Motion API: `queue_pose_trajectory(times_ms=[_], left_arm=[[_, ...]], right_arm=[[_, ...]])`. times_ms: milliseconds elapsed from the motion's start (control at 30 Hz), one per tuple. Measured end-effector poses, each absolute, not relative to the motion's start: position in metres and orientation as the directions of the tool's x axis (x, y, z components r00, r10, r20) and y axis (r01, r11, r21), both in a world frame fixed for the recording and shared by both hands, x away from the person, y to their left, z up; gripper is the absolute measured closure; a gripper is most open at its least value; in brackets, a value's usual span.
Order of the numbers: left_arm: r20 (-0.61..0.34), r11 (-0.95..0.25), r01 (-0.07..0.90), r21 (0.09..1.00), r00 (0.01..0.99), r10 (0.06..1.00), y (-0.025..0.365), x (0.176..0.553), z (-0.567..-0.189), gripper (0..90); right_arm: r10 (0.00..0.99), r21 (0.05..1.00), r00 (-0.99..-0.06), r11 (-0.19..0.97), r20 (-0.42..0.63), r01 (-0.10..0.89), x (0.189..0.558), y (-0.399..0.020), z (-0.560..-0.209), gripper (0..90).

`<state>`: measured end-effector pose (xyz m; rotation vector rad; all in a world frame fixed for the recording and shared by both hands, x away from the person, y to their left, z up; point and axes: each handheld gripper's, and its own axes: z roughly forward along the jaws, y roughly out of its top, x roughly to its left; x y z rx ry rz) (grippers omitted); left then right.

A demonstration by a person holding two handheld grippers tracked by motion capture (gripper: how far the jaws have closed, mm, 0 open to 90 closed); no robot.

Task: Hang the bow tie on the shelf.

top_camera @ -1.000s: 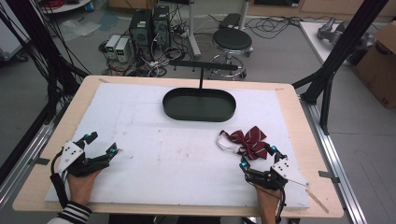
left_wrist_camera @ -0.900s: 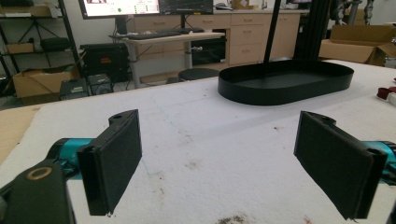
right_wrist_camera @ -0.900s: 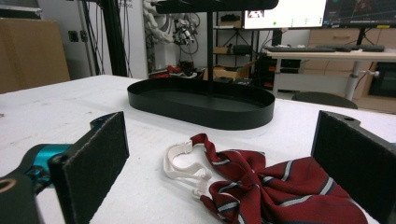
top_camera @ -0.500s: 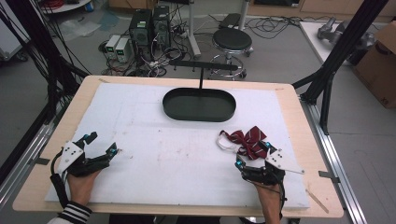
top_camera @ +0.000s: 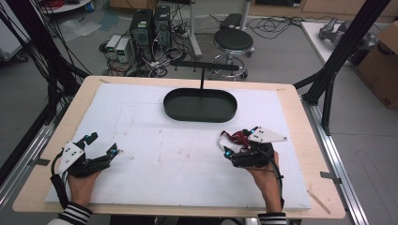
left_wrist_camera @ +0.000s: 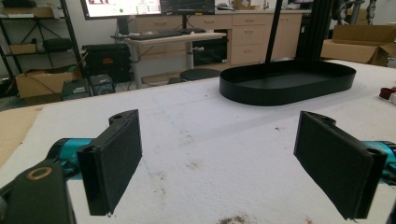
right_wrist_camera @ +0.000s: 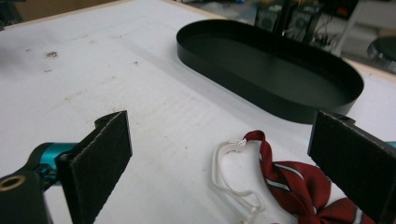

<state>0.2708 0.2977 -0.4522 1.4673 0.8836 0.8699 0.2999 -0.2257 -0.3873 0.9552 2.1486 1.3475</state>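
The right claw [right_wrist_camera: 219, 163], spread wide, reaches over the red bow tie [right_wrist_camera: 299, 186]; next it probably needs lowering and closing. The left claw [left_wrist_camera: 233, 172] rests released.

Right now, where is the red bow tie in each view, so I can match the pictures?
High view: the red bow tie lies right of centre on the white mat, partly under the right gripper.
Left gripper view: a dark red bit at the far right edge may be it; too little to be sure.
Right gripper view: bottom right, between the open fingers.
Shared landmark: the black oval tray.
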Motion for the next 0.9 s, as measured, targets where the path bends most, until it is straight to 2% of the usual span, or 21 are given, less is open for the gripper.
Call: queue_pose_trajectory(times_ms=[133,200,567,667,800,900], left_arm=[[0.029,-0.055,0.048,0.997,0.439,0.898,0.298,0.271,-0.452,15.6],[0.029,-0.056,0.048,0.997,0.438,0.898,0.298,0.271,-0.452,15.6],[0.032,-0.058,0.047,0.997,0.436,0.899,0.298,0.271,-0.452,15.6],[0.033,-0.059,0.048,0.997,0.436,0.899,0.297,0.271,-0.452,15.6],[0.032,-0.059,0.049,0.997,0.434,0.901,0.297,0.271,-0.452,15.6],[0.034,-0.061,0.05,0.997,0.433,0.901,0.297,0.271,-0.452,15.6]], right_arm=[[0.723,0.866,-0.69,0.335,0.017,0.372,0.314,-0.216,-0.384,6.6],[0.704,0.839,-0.71,0.377,0.015,0.391,0.32,-0.212,-0.384,14.5],[0.689,0.736,-0.724,0.484,0.013,0.474,0.346,-0.197,-0.389,19.7],[0.681,0.707,-0.732,0.511,0.015,0.489,0.352,-0.193,-0.389,26.9],[0.684,0.69,-0.729,0.518,0.022,0.506,0.357,-0.193,-0.392,30.6],[0.681,0.643,-0.731,0.549,0.027,0.535,0.361,-0.193,-0.398,36.9]])
